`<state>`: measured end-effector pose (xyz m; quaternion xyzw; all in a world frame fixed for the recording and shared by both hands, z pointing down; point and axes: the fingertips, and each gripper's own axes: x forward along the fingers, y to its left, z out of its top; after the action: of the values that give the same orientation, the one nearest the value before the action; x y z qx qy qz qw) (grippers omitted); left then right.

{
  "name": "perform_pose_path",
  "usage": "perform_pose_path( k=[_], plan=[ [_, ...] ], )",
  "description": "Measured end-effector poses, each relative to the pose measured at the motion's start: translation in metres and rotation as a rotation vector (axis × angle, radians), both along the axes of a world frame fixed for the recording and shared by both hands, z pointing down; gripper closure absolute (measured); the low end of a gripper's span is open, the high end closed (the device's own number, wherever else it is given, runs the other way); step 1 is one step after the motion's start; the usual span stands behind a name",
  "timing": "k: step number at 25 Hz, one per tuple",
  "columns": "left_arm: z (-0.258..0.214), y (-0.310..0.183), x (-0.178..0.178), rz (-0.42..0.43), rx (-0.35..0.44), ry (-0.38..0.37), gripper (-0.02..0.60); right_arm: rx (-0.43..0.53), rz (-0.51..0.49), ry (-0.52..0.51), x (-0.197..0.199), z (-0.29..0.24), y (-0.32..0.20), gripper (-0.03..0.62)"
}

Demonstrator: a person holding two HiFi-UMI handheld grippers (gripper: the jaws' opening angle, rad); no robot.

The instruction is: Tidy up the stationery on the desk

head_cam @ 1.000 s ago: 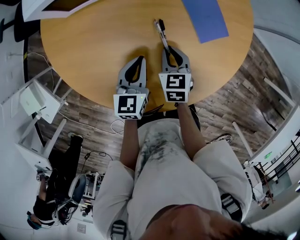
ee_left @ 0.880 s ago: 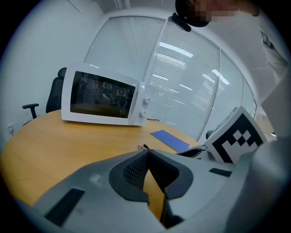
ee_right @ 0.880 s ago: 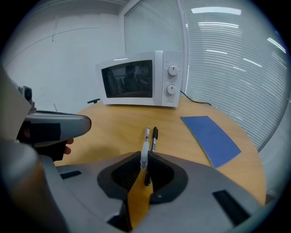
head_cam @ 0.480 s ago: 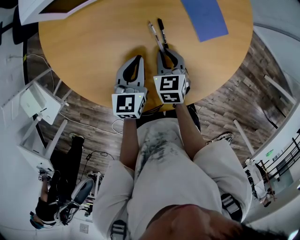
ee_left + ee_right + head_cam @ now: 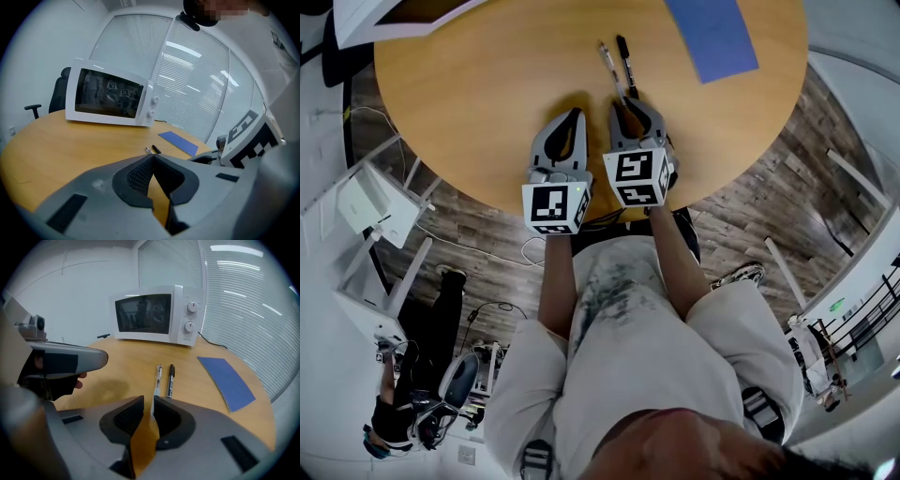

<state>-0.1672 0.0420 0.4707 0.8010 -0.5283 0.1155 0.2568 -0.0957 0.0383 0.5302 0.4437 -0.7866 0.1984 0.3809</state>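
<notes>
Two pens lie side by side on the round wooden table (image 5: pixel 478 94): a clear pen (image 5: pixel 609 66) (image 5: pixel 157 380) and a black pen (image 5: pixel 625 58) (image 5: pixel 170 380) to its right. My right gripper (image 5: pixel 628 100) (image 5: pixel 148 402) sits just behind them, open by a narrow gap. The clear pen's near end reaches to the tip of its right jaw. My left gripper (image 5: pixel 575 114) (image 5: pixel 151 155) rests beside it on the left, shut with nothing in it. A blue notebook (image 5: pixel 710 36) (image 5: pixel 227 380) lies flat farther right.
A white microwave (image 5: pixel 110 98) (image 5: pixel 157 315) stands at the far side of the table, with a black office chair (image 5: pixel 56 96) behind it. The table's near edge is just behind both grippers. Window blinds (image 5: pixel 243 301) run along the right.
The right gripper has drawn back toward the near edge and a little left. The clear pen that stuck out of it now lies beside the black pen. The left gripper has hardly moved.
</notes>
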Motion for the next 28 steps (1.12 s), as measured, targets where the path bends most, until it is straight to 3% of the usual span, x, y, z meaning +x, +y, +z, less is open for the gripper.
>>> perform_pose_path(
  k=[15,28],
  plan=[
    [0.004,-0.005,0.001,0.0,-0.009,0.0,0.571,-0.021,-0.032,-0.045,-0.01,0.002,0.001,0.476],
    [-0.002,-0.026,0.029,0.018,0.001,0.008,0.571,0.041,-0.004,-0.048,0.029,-0.026,-0.024,0.476]
  ],
)
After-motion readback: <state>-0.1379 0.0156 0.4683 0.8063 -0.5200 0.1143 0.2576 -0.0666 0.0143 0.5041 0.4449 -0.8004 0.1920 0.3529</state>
